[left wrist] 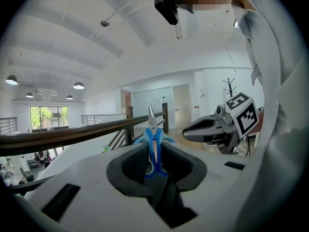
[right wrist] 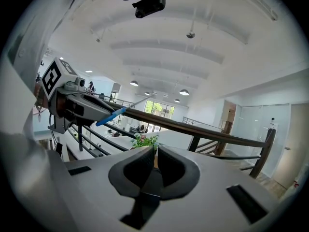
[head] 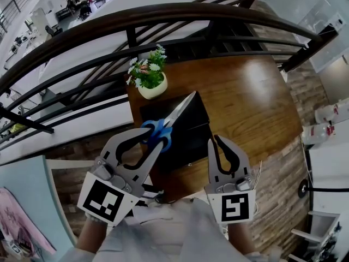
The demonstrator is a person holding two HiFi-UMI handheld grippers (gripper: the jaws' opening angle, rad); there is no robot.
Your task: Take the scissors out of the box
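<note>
Scissors (head: 163,129) sit clamped in the left tool (head: 152,137) over the black box (head: 191,138) at frame centre. The right tool (head: 217,142), lower right, is closed and empty. Potted flowers (head: 151,81) stand just above the box, and a railing (head: 163,15) runs beyond.

We look steeply down from the head onto the table (head: 245,102). Both gripper views look out level, close over their jaws, and all three views share the railing (head: 163,12).

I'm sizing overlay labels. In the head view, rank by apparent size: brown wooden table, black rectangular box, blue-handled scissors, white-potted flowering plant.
1. Brown wooden table
2. Black rectangular box
3. White-potted flowering plant and blue-handled scissors: look alike; scissors sit nearer the camera, so unranked.
</note>
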